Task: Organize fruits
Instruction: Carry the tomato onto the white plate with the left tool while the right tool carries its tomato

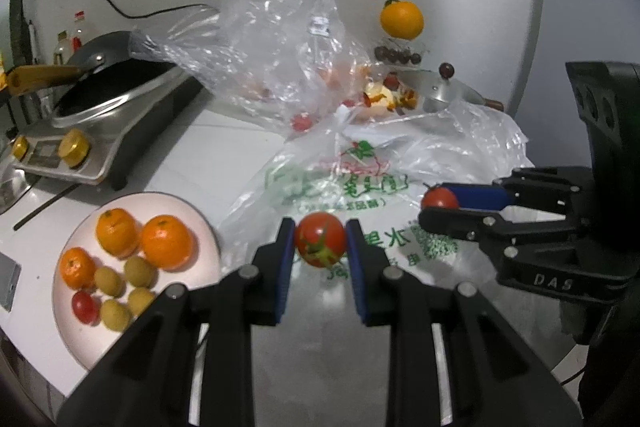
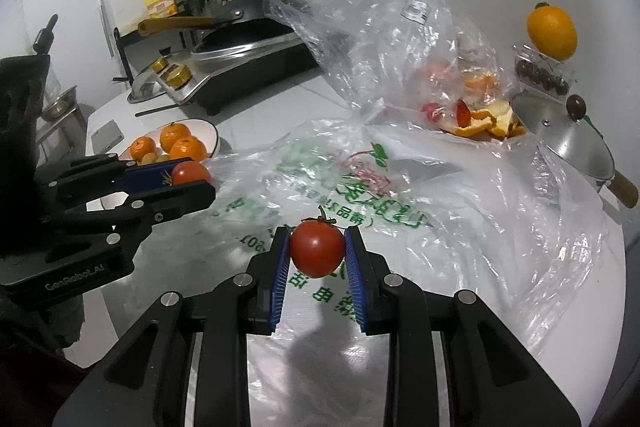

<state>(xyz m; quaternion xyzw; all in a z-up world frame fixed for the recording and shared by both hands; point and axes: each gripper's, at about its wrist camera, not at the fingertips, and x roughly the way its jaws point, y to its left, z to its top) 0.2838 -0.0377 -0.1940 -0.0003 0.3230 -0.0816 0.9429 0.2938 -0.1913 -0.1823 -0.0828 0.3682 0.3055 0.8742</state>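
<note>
My left gripper (image 1: 320, 241) is shut on a red tomato (image 1: 320, 239) with a green stem, held above a flat printed plastic bag (image 1: 352, 187). My right gripper (image 2: 317, 247) is shut on a second red tomato (image 2: 317, 247) over the same bag (image 2: 360, 183). Each gripper shows in the other's view: the right gripper (image 1: 440, 205) with its tomato (image 1: 439, 198) at the right, the left gripper (image 2: 188, 181) with its tomato (image 2: 191, 173) at the left. A white plate (image 1: 80, 339) at the lower left holds three oranges (image 1: 166, 242), several small yellow-green fruits (image 1: 138, 271) and one small tomato (image 1: 85, 305).
A crumpled clear bag (image 1: 280, 39) with fruit scraps stands behind the printed bag. An induction cooker (image 1: 104, 131) with a dark wok sits at the left. A steel pot lid (image 2: 560, 139), a box of dark fruit (image 2: 540, 75) and an orange (image 2: 552, 33) are at the back right.
</note>
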